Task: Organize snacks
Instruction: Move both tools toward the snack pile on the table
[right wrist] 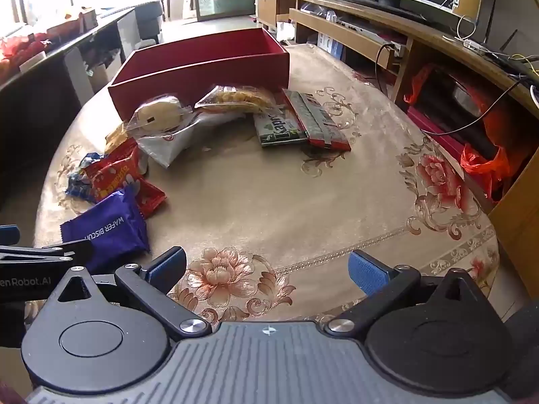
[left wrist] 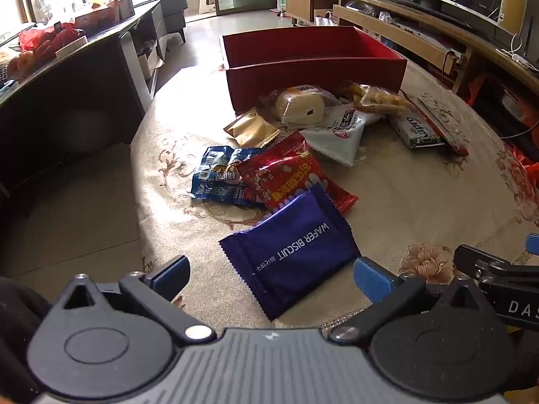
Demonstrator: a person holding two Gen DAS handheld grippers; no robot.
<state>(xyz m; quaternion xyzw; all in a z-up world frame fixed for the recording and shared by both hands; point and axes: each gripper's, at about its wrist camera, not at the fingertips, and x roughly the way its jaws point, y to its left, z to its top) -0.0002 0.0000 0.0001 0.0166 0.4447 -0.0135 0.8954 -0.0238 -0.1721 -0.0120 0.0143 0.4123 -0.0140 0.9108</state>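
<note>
An empty red box [left wrist: 313, 77] [right wrist: 202, 77] stands at the far side of the round table. Snacks lie in front of it: a purple wafer biscuit pack [left wrist: 293, 252] [right wrist: 107, 232], a red packet [left wrist: 286, 175] [right wrist: 118, 171], a blue packet [left wrist: 215, 175], a gold sachet [left wrist: 252, 128], a wrapped bread roll [left wrist: 299, 104] [right wrist: 158, 114], a white bag [left wrist: 340, 134], a clear bag of fried snacks [left wrist: 374, 97] [right wrist: 235, 99], a Kapro bar [left wrist: 414, 128] [right wrist: 279, 129] and a red flat pack [right wrist: 316, 121]. My left gripper [left wrist: 271, 276] hangs open just before the wafer pack. My right gripper [right wrist: 267, 269] is open over bare cloth.
The table wears a beige cloth with flower prints [right wrist: 441, 181]. A dark sideboard [left wrist: 84, 77] with bags and fruit runs along the left. A wooden TV unit [right wrist: 387, 23] with cables lines the right, and an orange bag [right wrist: 485, 165] sits beside the table.
</note>
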